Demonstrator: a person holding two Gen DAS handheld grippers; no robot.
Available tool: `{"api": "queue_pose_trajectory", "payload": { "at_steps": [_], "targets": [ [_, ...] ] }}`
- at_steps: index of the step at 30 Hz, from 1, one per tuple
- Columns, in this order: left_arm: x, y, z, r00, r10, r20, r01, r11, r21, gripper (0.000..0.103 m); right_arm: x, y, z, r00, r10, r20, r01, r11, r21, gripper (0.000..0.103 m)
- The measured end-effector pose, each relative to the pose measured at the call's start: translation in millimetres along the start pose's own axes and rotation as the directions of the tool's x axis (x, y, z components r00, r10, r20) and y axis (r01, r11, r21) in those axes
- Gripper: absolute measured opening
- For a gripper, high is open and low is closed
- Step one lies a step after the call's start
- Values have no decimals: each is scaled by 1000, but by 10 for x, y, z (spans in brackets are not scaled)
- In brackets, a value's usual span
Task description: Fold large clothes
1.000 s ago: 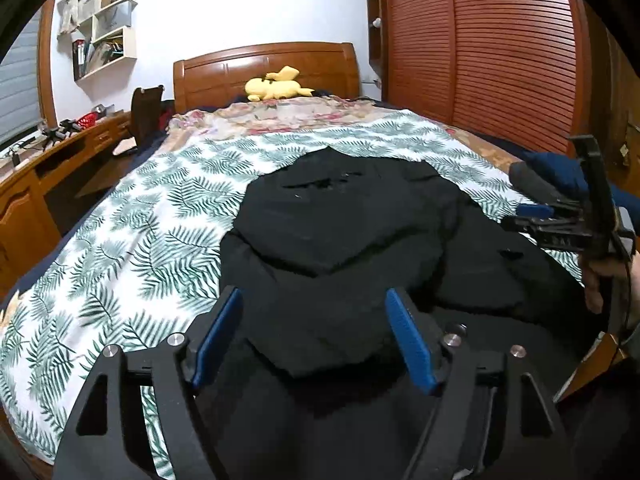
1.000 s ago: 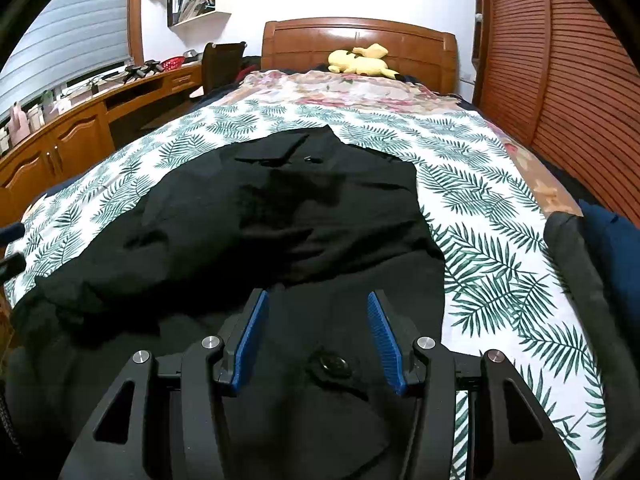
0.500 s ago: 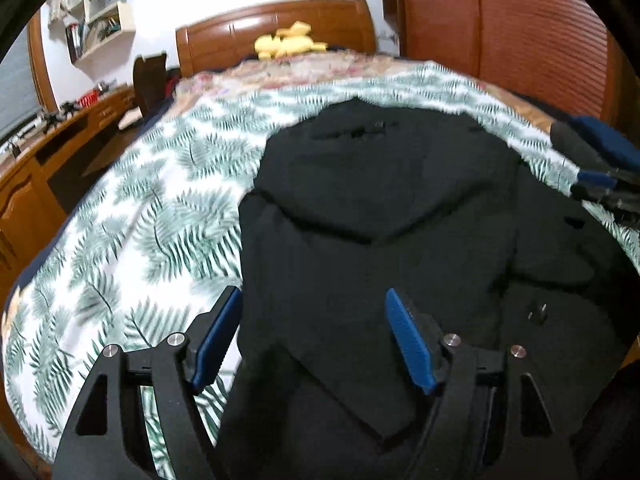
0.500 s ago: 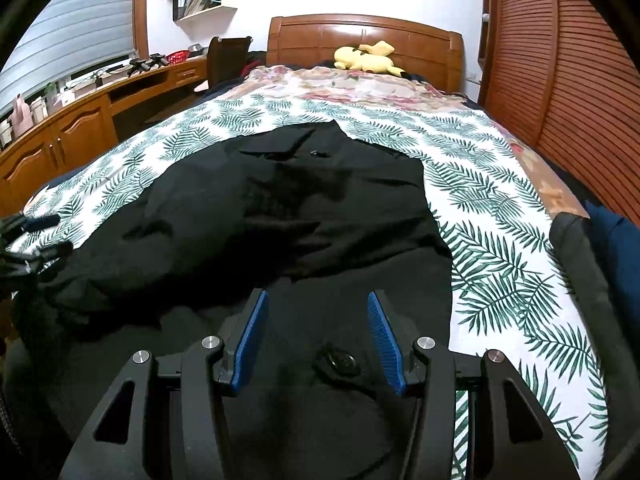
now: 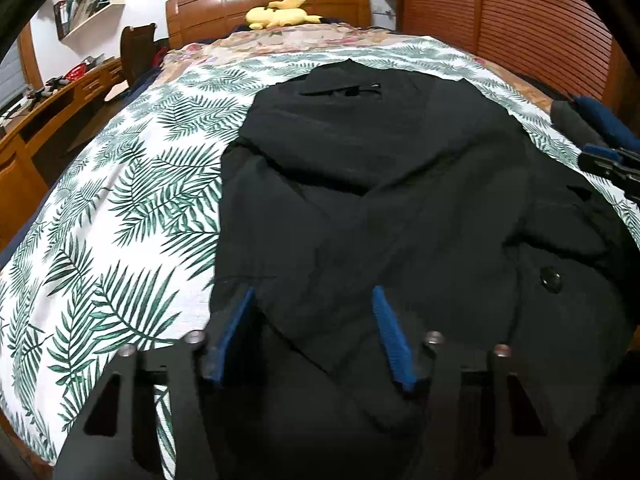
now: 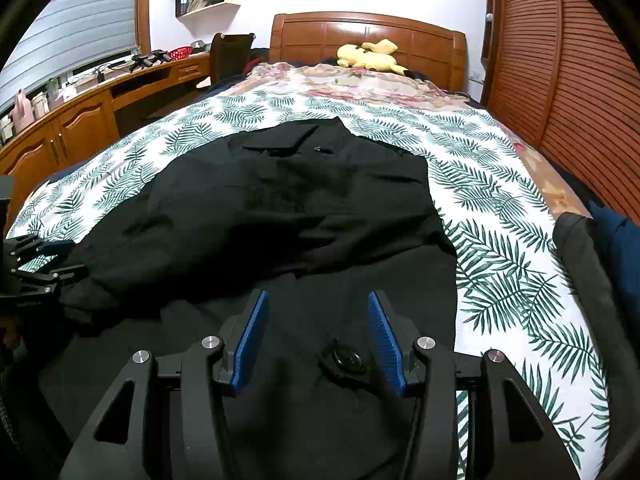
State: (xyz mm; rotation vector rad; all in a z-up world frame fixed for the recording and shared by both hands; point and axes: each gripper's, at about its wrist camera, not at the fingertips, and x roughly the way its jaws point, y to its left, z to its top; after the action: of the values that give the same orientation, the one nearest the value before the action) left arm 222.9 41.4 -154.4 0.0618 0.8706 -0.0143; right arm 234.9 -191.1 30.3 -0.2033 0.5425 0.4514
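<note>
With the black coat [image 5: 380,200] spread across the bed [image 5: 120,200], I close the left gripper [image 5: 312,332] squarely on the hem fold between its jaws at 6 o'clock, keeping the right gripper [image 6: 316,336] parted, gripping nothing.

Big black fabric coat [image 5: 380,200] sprawls rumpled across the leaf-print bedspread [image 5: 132,200], collar far end, one round button showing.

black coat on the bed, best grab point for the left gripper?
Likely the near left hem corner of the black coat, coming down from the foot of the bed. There the fabric ends in a free edge on the leaf-print bedspread. The left gripper, jaws closing, already straddles that edge.
</note>
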Motion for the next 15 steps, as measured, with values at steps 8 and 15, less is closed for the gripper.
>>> {"api": "queue_pose_trajectory", "payload": {
  "at_steps": [8, 15],
  "targets": [
    [-227, -26, 39, 998, 28, 53, -28, 1000, 1, 12, -5, -11, -17, 1000, -5, 0, 5, 1000, 3, 53],
    [-919, -61, 224, 974, 57, 218, -54, 998, -21, 12, 2, -13, -7, 1000, -8, -7, 8, 1000, 17, 53]
  ]
}}
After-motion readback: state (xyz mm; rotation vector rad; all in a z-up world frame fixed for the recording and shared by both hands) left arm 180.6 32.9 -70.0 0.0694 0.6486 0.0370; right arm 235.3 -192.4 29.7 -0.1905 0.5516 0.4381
